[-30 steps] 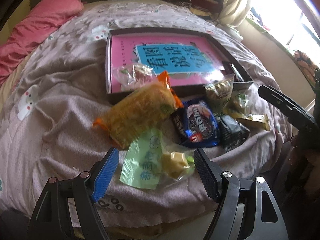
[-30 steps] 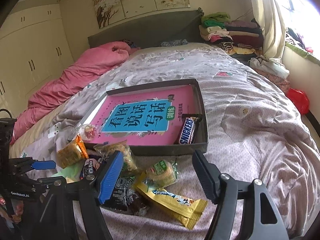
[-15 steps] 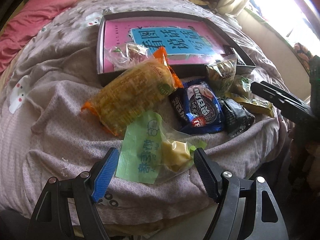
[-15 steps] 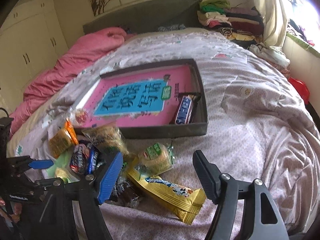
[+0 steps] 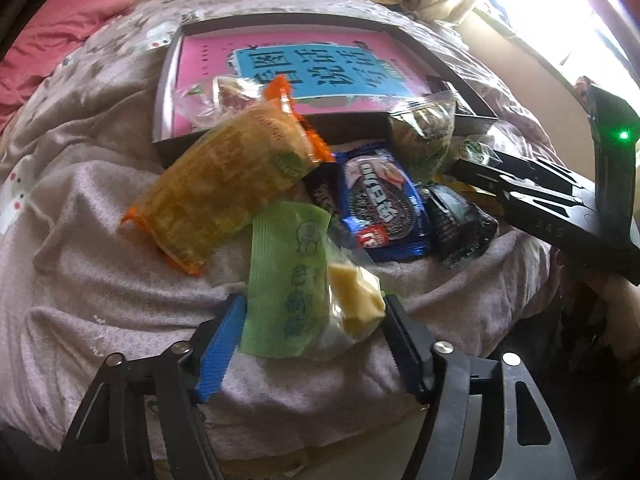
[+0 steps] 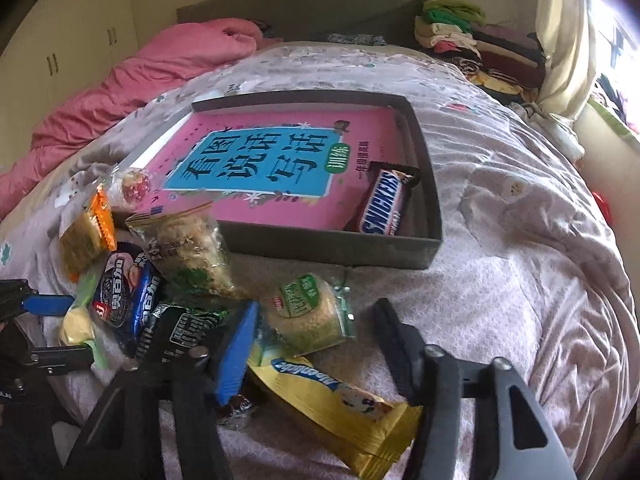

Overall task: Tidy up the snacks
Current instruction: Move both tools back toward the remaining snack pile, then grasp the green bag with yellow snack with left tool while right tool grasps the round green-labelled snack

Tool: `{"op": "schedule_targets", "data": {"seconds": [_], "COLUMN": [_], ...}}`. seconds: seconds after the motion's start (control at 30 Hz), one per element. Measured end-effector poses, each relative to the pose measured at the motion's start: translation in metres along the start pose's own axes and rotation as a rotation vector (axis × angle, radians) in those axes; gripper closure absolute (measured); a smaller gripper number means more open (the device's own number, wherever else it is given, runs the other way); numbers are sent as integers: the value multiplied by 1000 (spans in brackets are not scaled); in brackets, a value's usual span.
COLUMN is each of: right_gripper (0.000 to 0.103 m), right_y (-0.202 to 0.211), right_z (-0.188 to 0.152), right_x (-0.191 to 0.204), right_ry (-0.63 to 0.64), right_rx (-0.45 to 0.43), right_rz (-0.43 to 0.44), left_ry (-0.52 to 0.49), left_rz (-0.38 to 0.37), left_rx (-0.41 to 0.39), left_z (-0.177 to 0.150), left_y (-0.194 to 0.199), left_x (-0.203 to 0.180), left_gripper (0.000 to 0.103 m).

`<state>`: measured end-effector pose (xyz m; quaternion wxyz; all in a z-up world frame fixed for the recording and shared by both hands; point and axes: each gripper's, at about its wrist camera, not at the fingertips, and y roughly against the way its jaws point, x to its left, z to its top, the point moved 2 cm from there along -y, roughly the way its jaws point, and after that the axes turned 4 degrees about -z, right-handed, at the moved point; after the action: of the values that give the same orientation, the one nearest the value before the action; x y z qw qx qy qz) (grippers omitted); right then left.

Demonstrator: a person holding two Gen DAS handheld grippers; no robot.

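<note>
A pile of snacks lies on the bed in front of a dark tray [image 6: 340,246] lined with a pink book. My left gripper [image 5: 314,340] is open, its fingers on either side of a green snack packet [image 5: 288,280] holding a yellow piece. Beyond it lie an orange cracker pack [image 5: 228,184], a blue Oreo pack [image 5: 380,204] and a black packet [image 5: 460,220]. My right gripper [image 6: 316,344] is open around a green-labelled rice cake [image 6: 308,312], above a yellow bar [image 6: 336,400]. A Snickers bar [image 6: 384,204] lies in the tray.
A clear candy packet [image 5: 228,92] leans on the tray's near left corner. A clear nut packet [image 6: 188,248] rests against the tray's front wall. A pink quilt [image 6: 120,92] lies far left. Folded clothes [image 6: 472,44] are stacked at the headboard. The bed edge is just below both grippers.
Both grippers have moved forward and down toward the snack pile. The left fingers now flank the green packet; the right fingers now flank the rice cake. Both stay open.
</note>
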<state>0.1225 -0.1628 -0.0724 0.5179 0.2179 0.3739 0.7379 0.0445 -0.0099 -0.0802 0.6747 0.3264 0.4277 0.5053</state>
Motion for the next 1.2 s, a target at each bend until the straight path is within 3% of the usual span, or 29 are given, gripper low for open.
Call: {"op": "schedule_targets", "data": {"seconds": [0.03,0.13,0.4,0.47,0.67,1.0,1.2], "right_gripper": [58,59,61,61,62,62,62], "right_y": [0,-1,2,4,23,42,56], "right_z": [0,1,2,2,2,6,12], "right_x": [3,9,-1,0,-7,-23,-23], "right_ry": [16,46,-21,-21,-56,-140,-150], "right_rx": [-4,-8,-7,-12,-55,-121,-196], "right_rz": [3,-7,36,36,59,93,108], "left_ry": [-1,9,94,107,110,71,59], "left_rz": [-2,-21,-119,-144,-210,-272,-260], "left_rx": [0,-4,-29,-35,-44,-138,-195], "left_z": [0,3,8,9,10,16,21], "left_y": [-1,-2,4,5,9,34,51], "left_x": [-1,0,7,8,3,-7,-5], "left_gripper": [36,37,41,53,67,68,68]}}
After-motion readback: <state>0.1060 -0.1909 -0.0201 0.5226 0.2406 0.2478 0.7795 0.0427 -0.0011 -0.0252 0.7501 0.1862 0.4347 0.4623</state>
